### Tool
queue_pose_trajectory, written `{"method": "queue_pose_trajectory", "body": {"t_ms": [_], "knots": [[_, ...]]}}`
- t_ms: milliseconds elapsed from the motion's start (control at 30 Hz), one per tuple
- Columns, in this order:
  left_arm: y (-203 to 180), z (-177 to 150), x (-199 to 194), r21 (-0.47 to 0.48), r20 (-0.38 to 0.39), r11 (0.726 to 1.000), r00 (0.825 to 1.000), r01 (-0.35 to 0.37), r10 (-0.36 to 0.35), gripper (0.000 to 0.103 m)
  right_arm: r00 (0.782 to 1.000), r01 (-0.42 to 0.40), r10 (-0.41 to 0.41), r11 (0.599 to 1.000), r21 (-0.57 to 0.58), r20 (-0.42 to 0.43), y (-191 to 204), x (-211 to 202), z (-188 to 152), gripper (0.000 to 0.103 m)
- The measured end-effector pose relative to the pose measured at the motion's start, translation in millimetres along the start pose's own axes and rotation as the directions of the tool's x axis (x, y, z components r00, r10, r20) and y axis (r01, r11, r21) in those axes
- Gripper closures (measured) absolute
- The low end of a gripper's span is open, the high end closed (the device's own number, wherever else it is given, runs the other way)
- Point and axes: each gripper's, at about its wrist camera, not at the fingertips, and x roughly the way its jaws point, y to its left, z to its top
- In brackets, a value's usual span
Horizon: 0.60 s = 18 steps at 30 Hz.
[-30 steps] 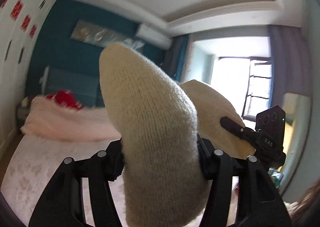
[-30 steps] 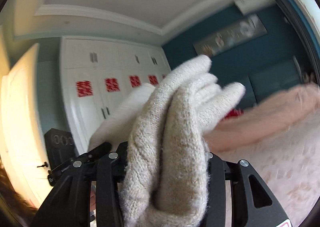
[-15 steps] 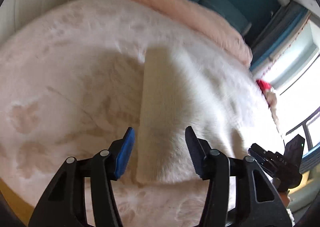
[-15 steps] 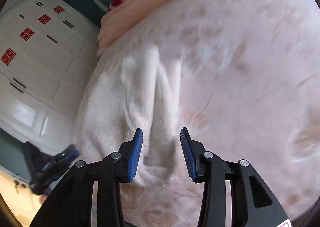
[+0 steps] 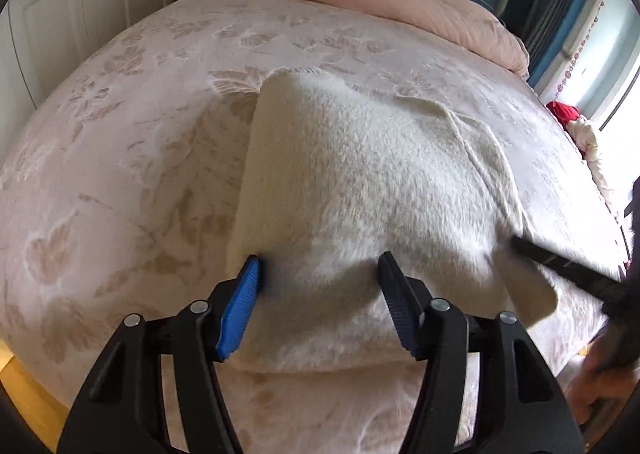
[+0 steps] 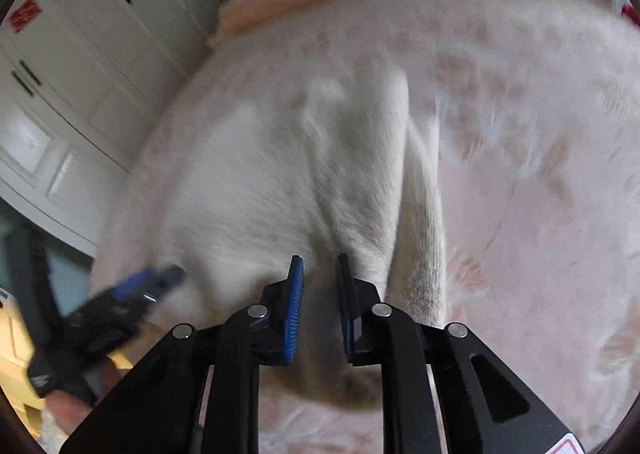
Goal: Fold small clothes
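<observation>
While the cream knit garment [image 5: 360, 182] lies spread on the pink patterned bedspread [image 5: 120, 134], near its front edge, both grippers work at its near hem. The left gripper [image 5: 320, 274] stands wide, its pads astride the hem, seemingly not pinching it. The right gripper [image 6: 319, 270] is closing to a narrow gap at the garment's near right part; whether cloth is already caught is uncertain. The step appears to be laying out and re-gripping before a fold; the next move probably calls for firm pinches at both corners. Motion blur smears the right view, and the garment's exact type remains unclear.
</observation>
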Motion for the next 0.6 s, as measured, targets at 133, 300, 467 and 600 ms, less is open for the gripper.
{"method": "queue_pose_trajectory", "body": {"t_ms": [133, 300, 467, 600], "knots": [[25, -4, -9, -0.104, -0.022, 0.989, 0.994, 0.101, -0.104, 0.042, 0.994, 0.101, -0.099, 0.994, -0.034, 0.038, -11, -17, -14, 0.036], [54, -20, 2, -0.271, -0.035, 0.941, 0.974, 0.205, -0.223, 0.027, 0.988, -0.041, 0.065, 0.985, 0.169, -0.14, -61, 40, -34, 0.027], [59, -22, 26, -0.355, -0.054, 0.885, 0.939, 0.3, -0.34, 0.072, 0.98, -0.154, 0.178, 0.963, 0.221, -0.09, -56, 46, -27, 0.068], [39, -6, -5, -0.25, 0.01, 0.909, 0.94, 0.332, -0.341, 0.074, 0.993, -0.117, 0.116, 0.991, 0.065, 0.013, -35, -11, -4, 0.072]]}}
